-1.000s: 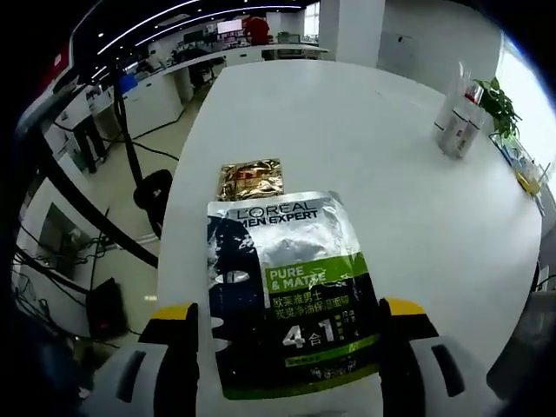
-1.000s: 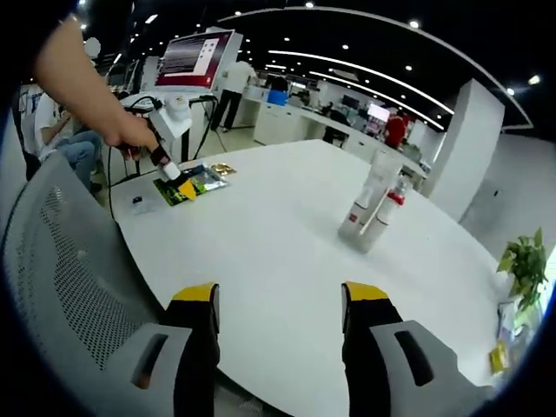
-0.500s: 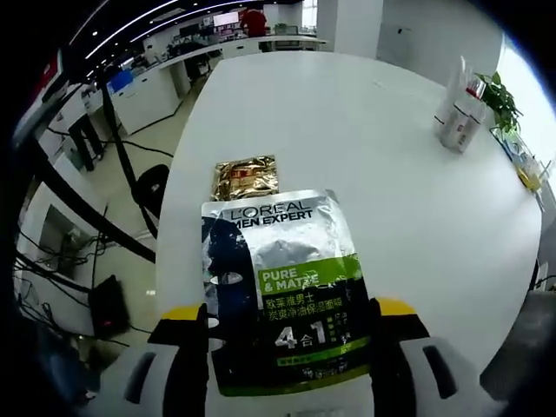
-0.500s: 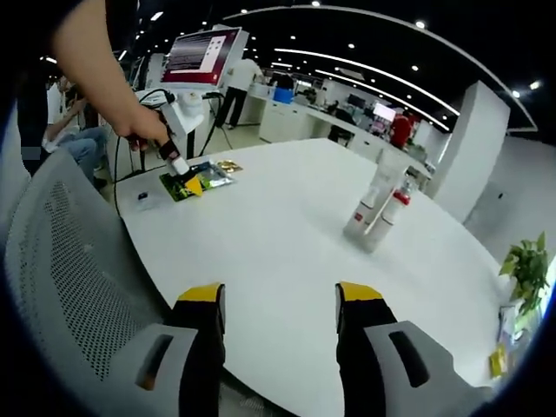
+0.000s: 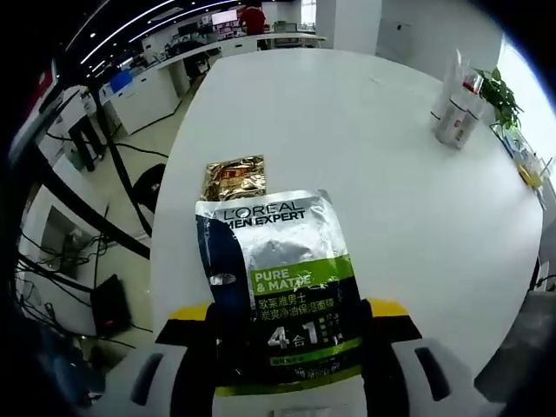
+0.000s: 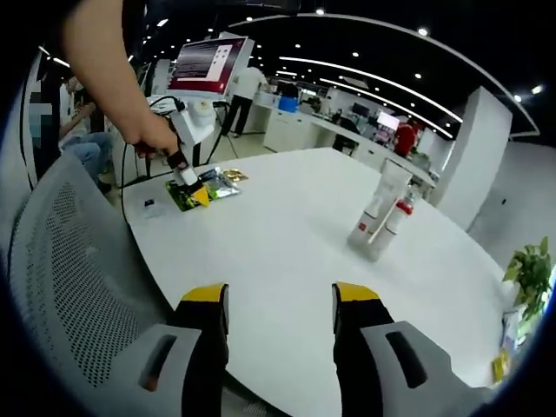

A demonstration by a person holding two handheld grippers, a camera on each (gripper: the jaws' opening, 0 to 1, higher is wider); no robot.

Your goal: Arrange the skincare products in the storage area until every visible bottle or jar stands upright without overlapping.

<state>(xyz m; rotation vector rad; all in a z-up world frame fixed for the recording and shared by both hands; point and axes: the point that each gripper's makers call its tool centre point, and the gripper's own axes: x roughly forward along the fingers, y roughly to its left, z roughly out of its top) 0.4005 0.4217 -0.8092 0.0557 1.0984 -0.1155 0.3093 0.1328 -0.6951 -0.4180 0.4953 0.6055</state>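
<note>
A silver, black and green face-mask sachet (image 5: 278, 295) lies flat on the white table (image 5: 373, 182) near its edge. My left gripper (image 5: 287, 311) is open, with one jaw on each side of the sachet's lower half, close to its edges. Just beyond it lies a small gold sachet (image 5: 234, 178). A few upright bottles (image 5: 456, 109) stand together at the far right. In the right gripper view, a hand holds the left gripper (image 6: 187, 178) over the sachet (image 6: 208, 185), and the bottles (image 6: 382, 217) stand mid-table. My right gripper (image 6: 280, 300) is open and empty above the table's near edge.
A grey mesh chair back (image 6: 69, 261) stands left of my right gripper. A small dark object (image 6: 149, 203) lies near the table corner. A potted plant (image 6: 530, 274) sits at the far right. Cables and a stand (image 5: 130, 165) are on the floor beside the table.
My left gripper's jaws have drawn closer together around the sachet, which now sits a little deeper between them. The right gripper view has shifted slightly; its jaws stay open.
</note>
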